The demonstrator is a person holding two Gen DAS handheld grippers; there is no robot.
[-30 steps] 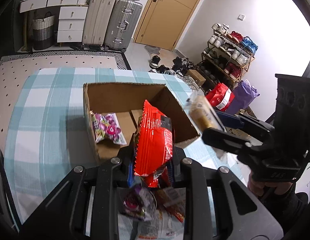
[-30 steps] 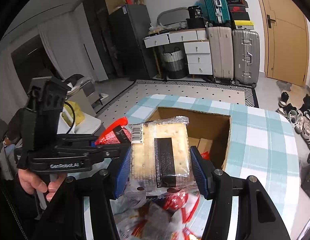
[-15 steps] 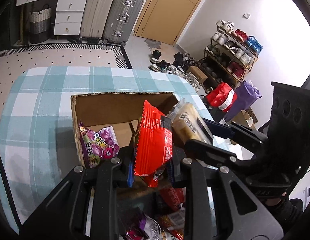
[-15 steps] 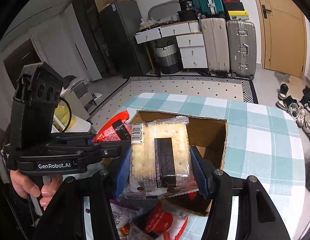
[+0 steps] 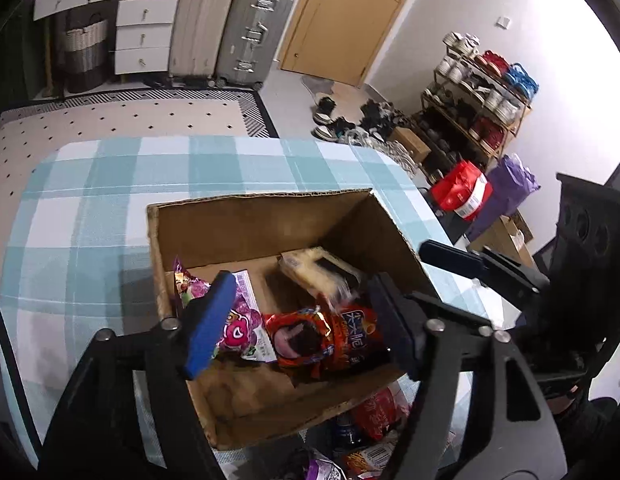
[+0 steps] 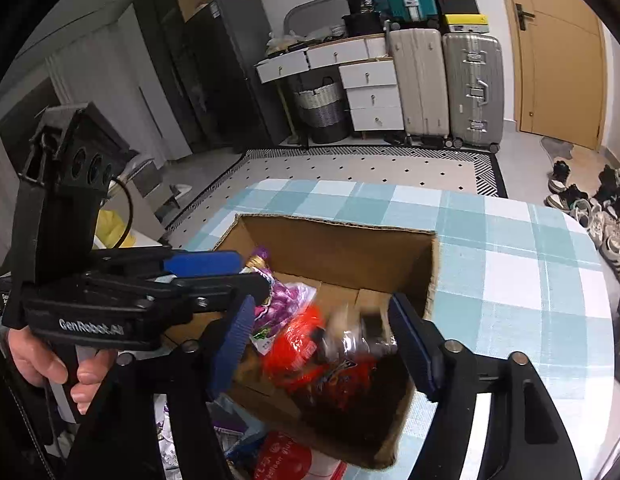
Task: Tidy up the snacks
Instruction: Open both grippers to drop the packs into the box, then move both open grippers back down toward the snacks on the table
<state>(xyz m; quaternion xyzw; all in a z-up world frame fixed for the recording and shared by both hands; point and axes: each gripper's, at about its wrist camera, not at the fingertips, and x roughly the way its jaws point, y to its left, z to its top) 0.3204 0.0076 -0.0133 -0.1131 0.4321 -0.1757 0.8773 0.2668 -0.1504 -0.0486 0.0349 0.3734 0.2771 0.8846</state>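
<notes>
1. The table (image 5: 109, 184) in its checked blue cloth spreads out ahead of both grippers.
2. The cardboard box (image 5: 253, 220) sits open on it, directly under both grippers.
3. The left gripper (image 5: 297, 320) is spread wide and empty above the box.
4. The right gripper (image 6: 322, 344) is likewise released, holding nothing.
5. The red packet (image 5: 326, 340) lies in the box below the left gripper.
6. The purple packet (image 5: 237, 320) lies by its left finger.
7. The cracker pack (image 5: 314, 272), blurred, is just ahead of the red one.
</notes>
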